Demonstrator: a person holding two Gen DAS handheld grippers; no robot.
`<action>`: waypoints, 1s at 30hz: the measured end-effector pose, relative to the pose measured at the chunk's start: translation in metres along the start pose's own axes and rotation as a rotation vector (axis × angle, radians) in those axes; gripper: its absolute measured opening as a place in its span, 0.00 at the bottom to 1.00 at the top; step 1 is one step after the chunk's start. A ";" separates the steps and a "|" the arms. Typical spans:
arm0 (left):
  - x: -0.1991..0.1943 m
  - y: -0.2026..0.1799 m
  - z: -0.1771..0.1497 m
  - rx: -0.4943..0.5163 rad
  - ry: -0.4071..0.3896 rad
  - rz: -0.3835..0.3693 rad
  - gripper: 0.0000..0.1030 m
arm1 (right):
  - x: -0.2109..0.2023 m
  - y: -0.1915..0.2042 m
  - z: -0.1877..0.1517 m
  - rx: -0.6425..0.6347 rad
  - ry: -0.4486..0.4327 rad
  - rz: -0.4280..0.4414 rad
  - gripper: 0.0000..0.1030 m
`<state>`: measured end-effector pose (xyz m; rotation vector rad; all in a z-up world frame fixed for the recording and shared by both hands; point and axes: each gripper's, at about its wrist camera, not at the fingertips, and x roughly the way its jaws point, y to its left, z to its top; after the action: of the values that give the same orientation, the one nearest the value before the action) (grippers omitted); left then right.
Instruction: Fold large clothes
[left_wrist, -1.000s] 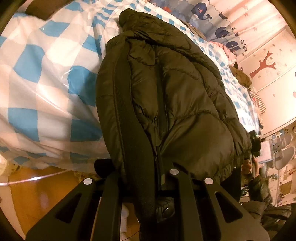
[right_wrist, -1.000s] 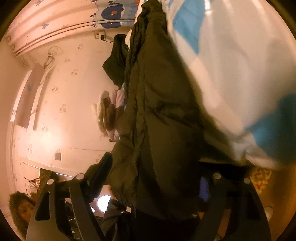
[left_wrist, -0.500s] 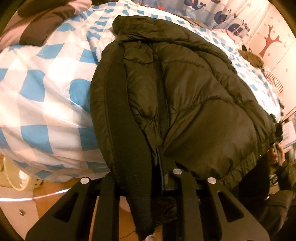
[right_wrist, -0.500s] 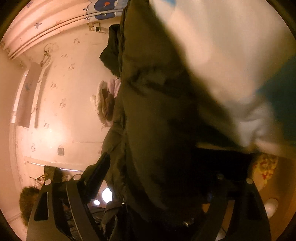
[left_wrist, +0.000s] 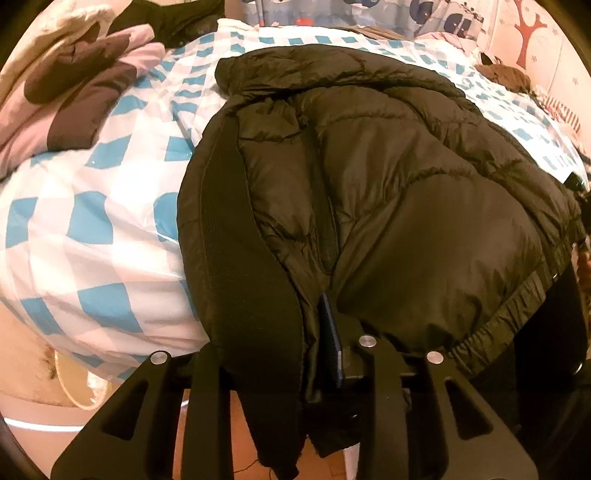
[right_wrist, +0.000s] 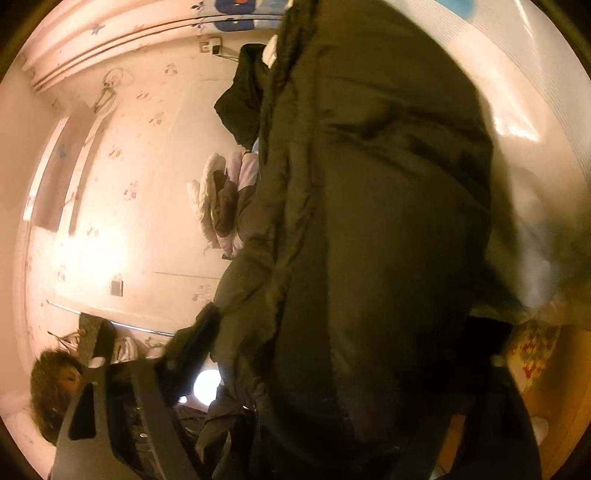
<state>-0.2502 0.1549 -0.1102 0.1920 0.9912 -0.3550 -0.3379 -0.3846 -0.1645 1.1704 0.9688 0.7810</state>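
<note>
Lying across the checked bedcover (left_wrist: 92, 236), the dark puffer jacket (left_wrist: 388, 177) hung its hem over the bed's near edge. Left of the jacket sat a pink-and-brown bundle of clothes (left_wrist: 74, 96). The left gripper (left_wrist: 288, 354) was opening with the jacket's black front band between its jaws. The right gripper (right_wrist: 332, 343) was closing around the bulky jacket; whether it pressed I cannot tell.

The jacket (left_wrist: 388, 192) hides both grippers' fingertips — the right gripper (right_wrist: 332, 354) is blurred, its grip unreadable.
</note>
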 end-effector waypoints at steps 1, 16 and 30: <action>0.000 -0.001 0.000 0.011 -0.004 0.009 0.26 | -0.001 0.002 0.000 -0.008 -0.004 -0.010 0.68; -0.003 -0.013 -0.004 0.109 -0.050 0.086 0.28 | -0.002 0.034 -0.011 -0.014 -0.042 -0.211 0.36; -0.004 -0.020 -0.007 0.161 -0.070 0.129 0.29 | -0.001 0.045 -0.011 -0.029 -0.040 -0.238 0.33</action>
<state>-0.2647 0.1395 -0.1104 0.3856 0.8761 -0.3211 -0.3486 -0.3707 -0.1218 1.0197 1.0378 0.5776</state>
